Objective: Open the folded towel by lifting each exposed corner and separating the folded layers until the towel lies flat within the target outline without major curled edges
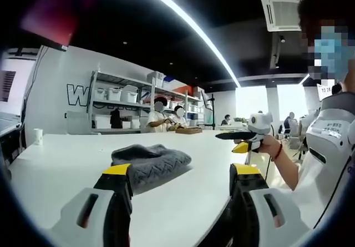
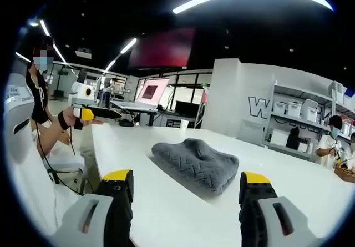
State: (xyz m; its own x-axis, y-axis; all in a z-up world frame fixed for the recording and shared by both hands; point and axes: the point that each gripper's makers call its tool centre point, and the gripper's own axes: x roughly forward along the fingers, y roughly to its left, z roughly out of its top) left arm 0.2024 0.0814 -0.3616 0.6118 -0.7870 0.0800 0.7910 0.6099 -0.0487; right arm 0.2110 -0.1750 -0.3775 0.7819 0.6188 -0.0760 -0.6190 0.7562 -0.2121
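A folded grey towel (image 1: 148, 159) lies on a white table (image 1: 66, 158), apparently untouched, as the left gripper (image 1: 180, 188) and right gripper (image 2: 187, 194), jaws wide and holding nothing, hover nearby.

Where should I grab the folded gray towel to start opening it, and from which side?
Probably the low front corner of the gray towel, approached from the right gripper side. There the folded layers taper thin against the white table, while the middle bulges too thick to pinch.
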